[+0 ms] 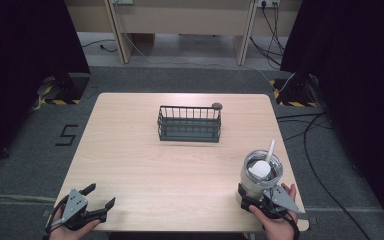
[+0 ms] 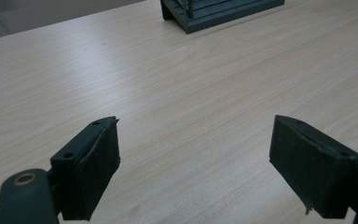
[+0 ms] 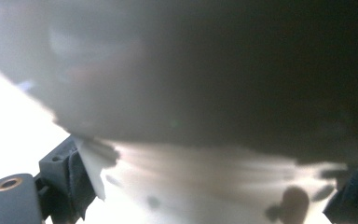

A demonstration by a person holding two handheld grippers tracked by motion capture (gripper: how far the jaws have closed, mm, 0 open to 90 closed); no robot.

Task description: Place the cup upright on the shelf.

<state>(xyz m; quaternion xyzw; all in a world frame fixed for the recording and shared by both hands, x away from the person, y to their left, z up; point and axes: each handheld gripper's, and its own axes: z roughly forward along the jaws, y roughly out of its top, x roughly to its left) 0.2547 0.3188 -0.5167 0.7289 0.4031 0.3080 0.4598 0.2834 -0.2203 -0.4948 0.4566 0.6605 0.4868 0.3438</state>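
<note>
While left gripper (image 1: 100,196) gapes, right gripper (image 1: 254,196) clamps tumbler (image 1: 260,175).

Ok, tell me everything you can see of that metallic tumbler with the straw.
The shiny metallic tumbler with a clear lid and white straw stands upright near the right front edge of the light wooden table. It looks like polished steel; through the lid something white shows inside. The straw leans up and to the right. The right gripper closes around its lower body, and in the right gripper view the tumbler is a blurred grey mass between the jaws.
</note>
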